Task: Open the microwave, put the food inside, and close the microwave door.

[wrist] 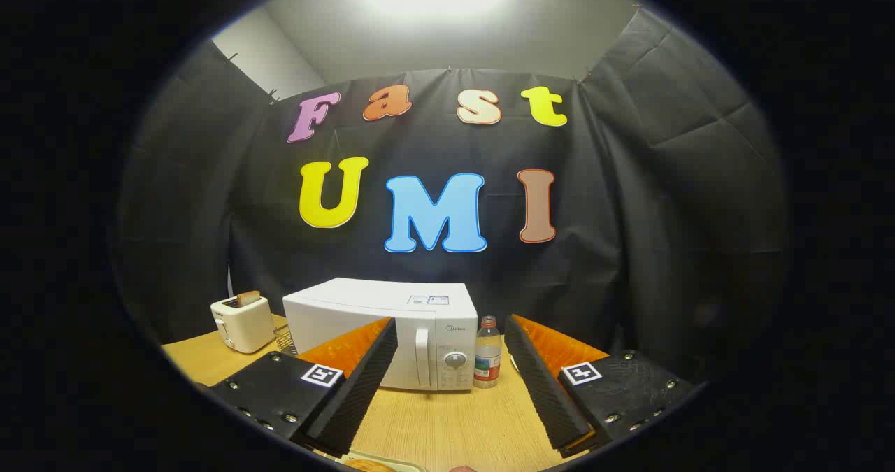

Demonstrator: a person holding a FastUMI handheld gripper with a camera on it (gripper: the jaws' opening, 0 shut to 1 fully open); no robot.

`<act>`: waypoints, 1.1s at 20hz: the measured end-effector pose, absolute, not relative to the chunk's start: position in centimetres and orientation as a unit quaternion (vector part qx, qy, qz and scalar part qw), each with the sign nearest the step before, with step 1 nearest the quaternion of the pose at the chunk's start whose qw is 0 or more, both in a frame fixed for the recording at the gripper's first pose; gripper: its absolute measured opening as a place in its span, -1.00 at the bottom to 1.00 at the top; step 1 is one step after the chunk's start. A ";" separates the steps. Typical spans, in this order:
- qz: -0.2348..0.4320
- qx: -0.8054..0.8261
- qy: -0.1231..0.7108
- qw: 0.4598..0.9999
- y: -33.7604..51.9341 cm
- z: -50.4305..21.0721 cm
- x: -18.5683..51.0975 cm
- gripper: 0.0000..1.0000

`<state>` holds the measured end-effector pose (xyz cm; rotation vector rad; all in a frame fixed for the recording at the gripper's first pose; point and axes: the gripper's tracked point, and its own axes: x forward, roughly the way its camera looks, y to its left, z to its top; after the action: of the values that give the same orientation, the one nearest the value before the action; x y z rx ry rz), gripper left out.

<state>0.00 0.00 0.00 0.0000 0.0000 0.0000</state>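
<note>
Claw [451, 360] wide apart, microwave [381, 332] seemingly closed.

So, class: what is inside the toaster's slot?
A slice of toast sticks up from the toaster; its lower part is hidden inside. The hand-held gripper is open, far from it.

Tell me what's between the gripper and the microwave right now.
Bare wooden table in the gripper view; the open gripper holds nothing, and the microwave stands shut beyond it.

Staged recording booth, black cloth walls, wooden table [447, 423] with microwave [381, 332], toaster [242, 322], water bottle [487, 353]
</note>
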 end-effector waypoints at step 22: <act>-0.001 0.007 0.018 1.000 0.3 -2.3 3.3 0.96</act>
<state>3.34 0.34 -2.31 0.0140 0.0362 -0.0029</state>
